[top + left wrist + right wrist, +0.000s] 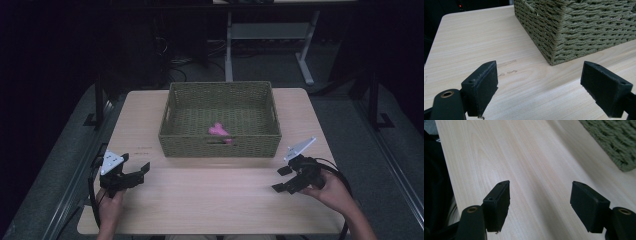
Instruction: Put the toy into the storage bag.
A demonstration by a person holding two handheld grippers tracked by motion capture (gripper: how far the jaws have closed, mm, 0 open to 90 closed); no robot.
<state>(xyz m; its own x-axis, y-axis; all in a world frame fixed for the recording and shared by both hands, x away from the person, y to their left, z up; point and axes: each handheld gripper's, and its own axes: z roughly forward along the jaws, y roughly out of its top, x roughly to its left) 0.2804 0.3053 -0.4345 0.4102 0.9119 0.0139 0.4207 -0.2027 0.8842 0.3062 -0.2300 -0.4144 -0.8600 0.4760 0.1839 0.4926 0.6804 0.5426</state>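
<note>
A green woven basket [220,142] stands at the middle back of the light wooden table [210,195]. Inside it, near the front wall, lies a small pink object [218,131]. My left gripper [135,167] rests over the table's left front part, open with nothing between its jaws. In the left gripper view its jaws stand wide apart, and the basket's corner [554,50] is just ahead. My right gripper [281,179] hovers at the table's right front, also open and holding nothing. The right gripper view has bare tabletop between the jaws and the basket's edge [616,147] at upper right.
The table's front half [210,200] lies between the two hands. Dark floor surrounds the table. A white desk frame [265,40] and cables stand behind it. A black stand [97,107] sits by the table's left back corner.
</note>
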